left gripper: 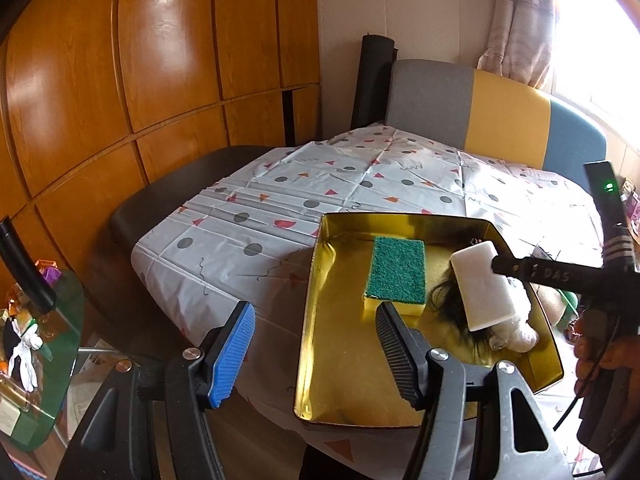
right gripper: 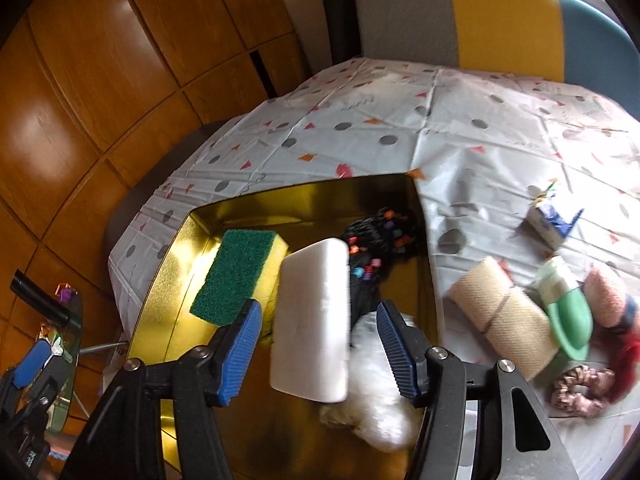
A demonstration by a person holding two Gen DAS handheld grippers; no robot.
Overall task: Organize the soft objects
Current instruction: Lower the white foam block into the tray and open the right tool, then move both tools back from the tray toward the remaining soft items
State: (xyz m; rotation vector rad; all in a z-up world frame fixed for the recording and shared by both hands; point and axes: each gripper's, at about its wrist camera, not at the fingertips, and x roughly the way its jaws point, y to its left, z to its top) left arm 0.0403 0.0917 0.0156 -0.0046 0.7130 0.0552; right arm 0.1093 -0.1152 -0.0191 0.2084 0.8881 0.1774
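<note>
A gold tin (left gripper: 316, 280) (right gripper: 168, 280) lies on the patterned tablecloth. A green-topped yellow sponge (left gripper: 396, 272) (right gripper: 236, 276) sits inside it, beside a black hairpiece (right gripper: 376, 248) with coloured beads and a white fluffy piece (right gripper: 380, 412). A white sponge (left gripper: 484, 284) (right gripper: 312, 320) lies tilted over these. My right gripper (right gripper: 318, 346) is open around the white sponge, with a gap at each pad. My left gripper (left gripper: 316, 354) is open and empty, straddling the tin's left wall near its front corner.
Right of the tin lie a beige bandage roll (right gripper: 504, 320), a green and white item (right gripper: 568, 316), a pink puff (right gripper: 604, 296), a pink scrunchie (right gripper: 580, 392) and a small blue-white box (right gripper: 552, 224). A chair (right gripper: 480, 20) stands behind the table. A glass side table (left gripper: 52, 340) is at the left.
</note>
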